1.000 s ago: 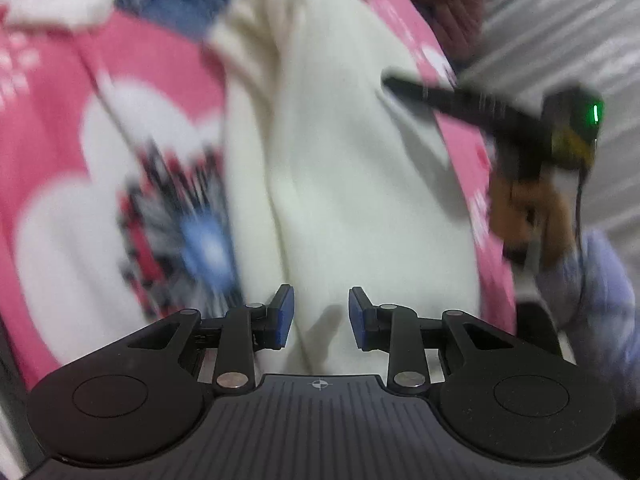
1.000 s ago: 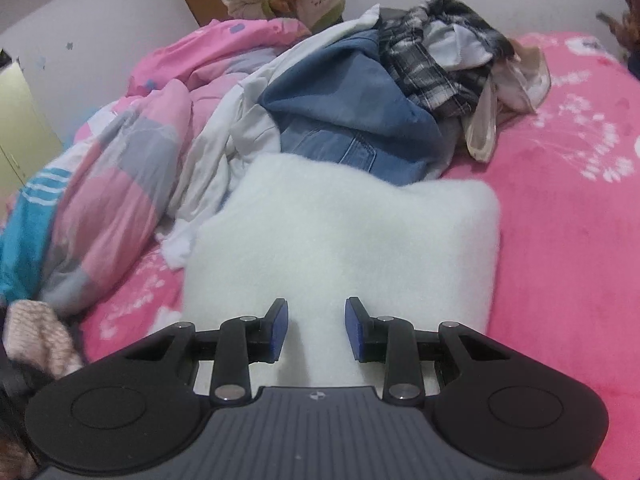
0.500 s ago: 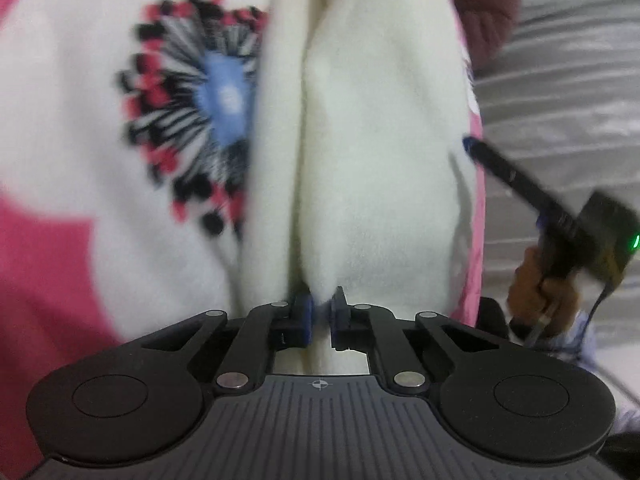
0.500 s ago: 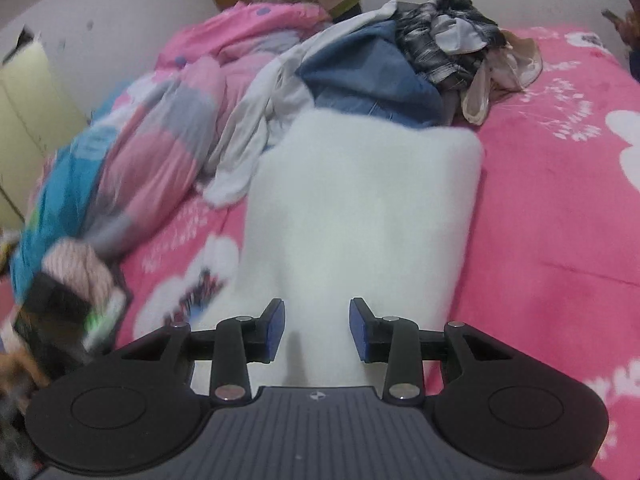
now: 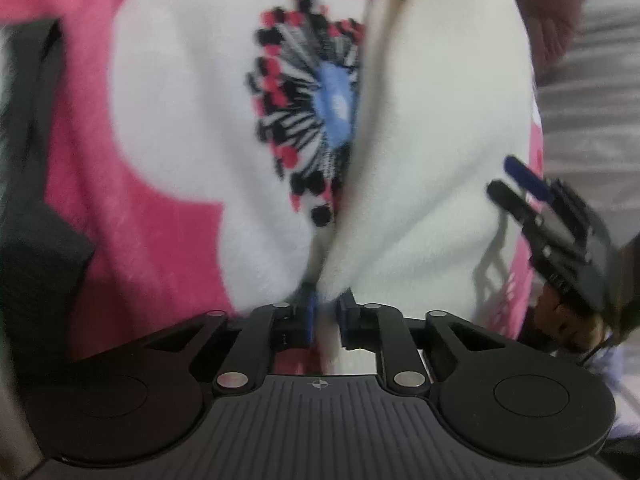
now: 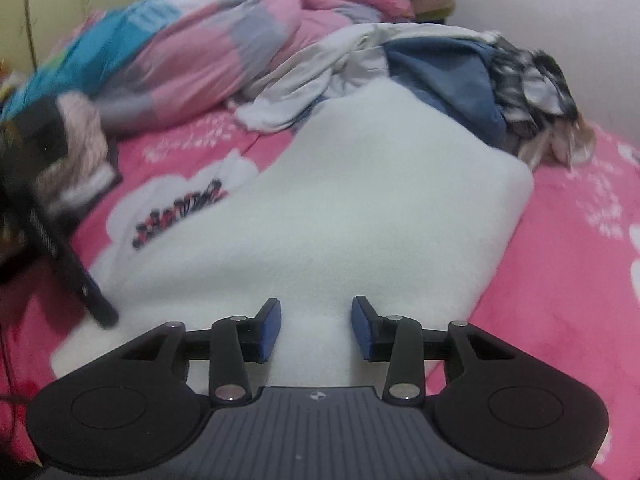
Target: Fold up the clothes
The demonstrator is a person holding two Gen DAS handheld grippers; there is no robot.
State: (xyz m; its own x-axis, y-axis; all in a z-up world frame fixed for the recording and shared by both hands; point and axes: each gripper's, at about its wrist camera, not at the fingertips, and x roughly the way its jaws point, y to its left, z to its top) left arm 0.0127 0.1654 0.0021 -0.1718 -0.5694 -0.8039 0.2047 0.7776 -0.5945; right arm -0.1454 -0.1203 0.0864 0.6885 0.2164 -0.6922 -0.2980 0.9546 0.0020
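My left gripper (image 5: 327, 312) has its jaws nearly together w/ a fold of the white fleece garment (image 5: 432, 152) between them, but they're opening now, so I read this as a release, not a firm pinch. My right gripper (image 6: 315, 330) has jaws spread and widening, nothing between them; the fleece lies just under and past them.

Progress, my guess: the garment sits flat on the pink bed cover (image 6: 580, 300), near the bed's front edge, already narrowed into a long panel w/ rounded far corners. In the left view a lengthwise crease runs up from the jaws, so one side looks folded over. Prob. mid-fold: at least a crosswise fold left before it's a tidy packet.

Lots left beyond that. The unfolded pile (image 6: 460, 68) at the far side of the bed (denim, plaid, pale pieces) is untouched, touching the fleece's far end. A bunched quilt (image 6: 192, 52) lies toward the far left corner.

Containers: none visible, no basket or drawer, so can't say where finished items go. No folded stack in view.
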